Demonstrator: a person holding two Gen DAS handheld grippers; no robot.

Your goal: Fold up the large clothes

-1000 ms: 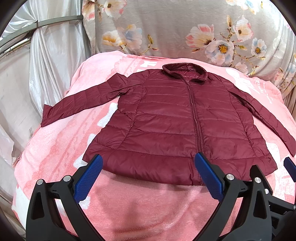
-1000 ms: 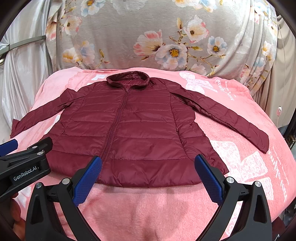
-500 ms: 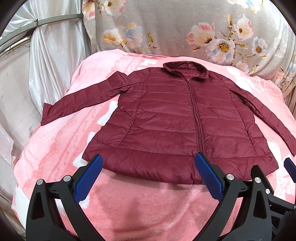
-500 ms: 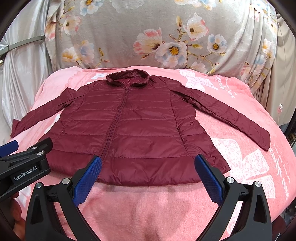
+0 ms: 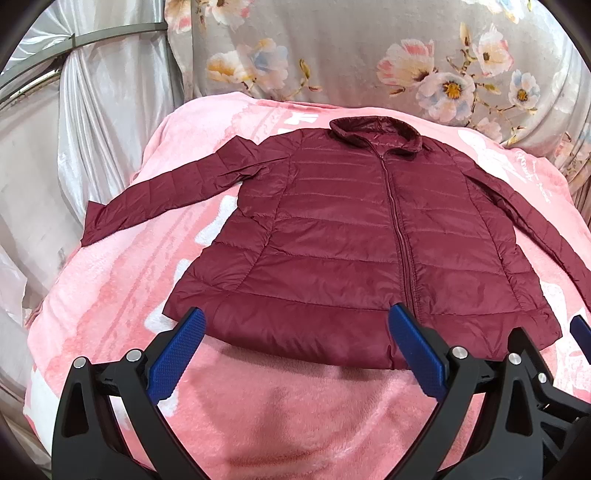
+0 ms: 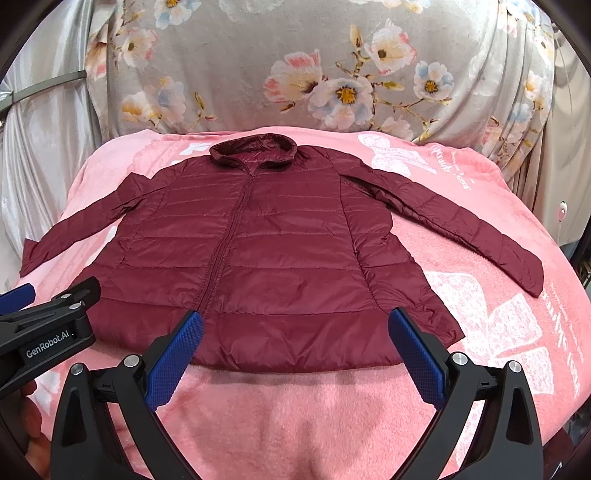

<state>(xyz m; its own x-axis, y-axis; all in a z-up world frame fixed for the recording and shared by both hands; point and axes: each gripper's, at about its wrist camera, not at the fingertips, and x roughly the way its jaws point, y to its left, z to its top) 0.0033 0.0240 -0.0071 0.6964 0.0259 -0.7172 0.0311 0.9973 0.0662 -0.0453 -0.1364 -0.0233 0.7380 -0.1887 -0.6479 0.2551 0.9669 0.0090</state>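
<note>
A maroon quilted jacket point(image 5: 351, 240) lies flat, front up and zipped, on a pink blanket point(image 5: 277, 406), with both sleeves spread out to the sides. It fills the middle of the right wrist view point(image 6: 266, 266) too. My left gripper point(image 5: 295, 325) is open and empty, hovering just before the jacket's hem, left of the zip. My right gripper point(image 6: 295, 325) is open and empty before the hem's right half. The left gripper's body shows at the left edge of the right wrist view point(image 6: 44, 332).
A grey floral cloth point(image 6: 332, 74) hangs behind the blanket point(image 6: 295, 424). Silver satin drapes point(image 5: 92, 110) and a metal bar point(image 5: 110, 33) stand at the left. The blanket slopes down at its left and right sides.
Both grippers have drifted slightly forward and up, so the jacket sits a little lower and nearer in view. The jaws stay open and the jacket has not moved.
</note>
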